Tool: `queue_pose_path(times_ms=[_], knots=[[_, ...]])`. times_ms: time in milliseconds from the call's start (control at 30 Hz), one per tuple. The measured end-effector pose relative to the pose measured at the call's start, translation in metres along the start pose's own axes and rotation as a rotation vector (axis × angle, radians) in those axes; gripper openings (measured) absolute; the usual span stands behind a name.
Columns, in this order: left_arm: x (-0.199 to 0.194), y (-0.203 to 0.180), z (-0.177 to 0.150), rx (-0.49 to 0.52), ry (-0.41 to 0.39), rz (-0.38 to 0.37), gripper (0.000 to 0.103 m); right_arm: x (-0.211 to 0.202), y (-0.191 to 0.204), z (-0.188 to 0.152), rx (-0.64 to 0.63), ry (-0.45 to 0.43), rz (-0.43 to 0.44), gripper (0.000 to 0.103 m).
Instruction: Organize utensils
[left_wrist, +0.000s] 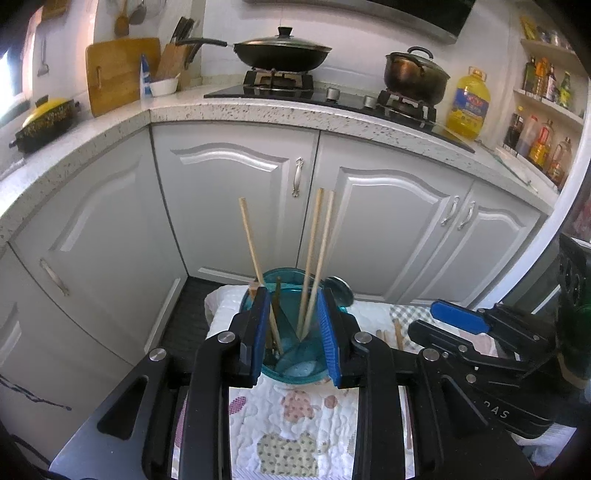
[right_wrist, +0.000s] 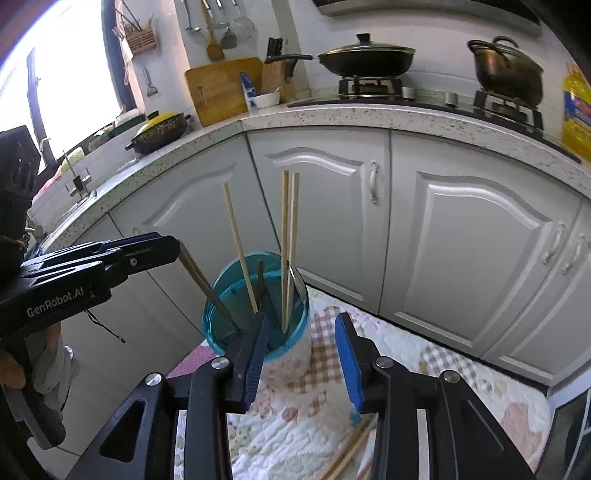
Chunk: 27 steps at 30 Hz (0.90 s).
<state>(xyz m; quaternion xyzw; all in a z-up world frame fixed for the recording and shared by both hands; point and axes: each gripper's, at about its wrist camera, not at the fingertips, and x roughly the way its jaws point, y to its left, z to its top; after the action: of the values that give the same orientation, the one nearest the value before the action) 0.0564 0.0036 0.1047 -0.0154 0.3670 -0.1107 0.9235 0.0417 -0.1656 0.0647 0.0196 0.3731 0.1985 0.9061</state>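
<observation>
**A:** Where's everything sitting? Left to right, please.

**B:** The left gripper (right_wrist: 177, 249) has its fingers pinching a dark chopstick (right_wrist: 208, 290) whose tip dips into the blue cup (right_wrist: 291, 347). Three pale chopsticks (left_wrist: 314, 258) lean inside that cup.

**A:** And the right side?

**B:** The right gripper (right_wrist: 304, 360) has its fingers spread with nothing between them, just beside the cup. More chopsticks (right_wrist: 349, 448) lie flat on the quilted surface (right_wrist: 480, 376) below it (patchwork cloth, pretty cute).
</observation>
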Motion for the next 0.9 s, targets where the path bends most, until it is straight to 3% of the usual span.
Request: queue_pose_path(times_ms=[333, 667, 900], knots=[[-0.016, -0.043, -0.022, 0.035, -0.015, -0.038, 0.026, -0.041, -0.014, -0.032, 0.080, -0.017, -0.085, 0.039], [-0.010, -0.088, -0.044, 0.058, 0.021, -0.089, 0.026, -0.077, -0.039, -0.062, 0.140, -0.007, -0.202, 0.040], [0.000, -0.109, -0.055, 0.077, 0.055, -0.120, 0.026, -0.084, -0.056, -0.078, 0.196, 0.000, -0.238, 0.042]])
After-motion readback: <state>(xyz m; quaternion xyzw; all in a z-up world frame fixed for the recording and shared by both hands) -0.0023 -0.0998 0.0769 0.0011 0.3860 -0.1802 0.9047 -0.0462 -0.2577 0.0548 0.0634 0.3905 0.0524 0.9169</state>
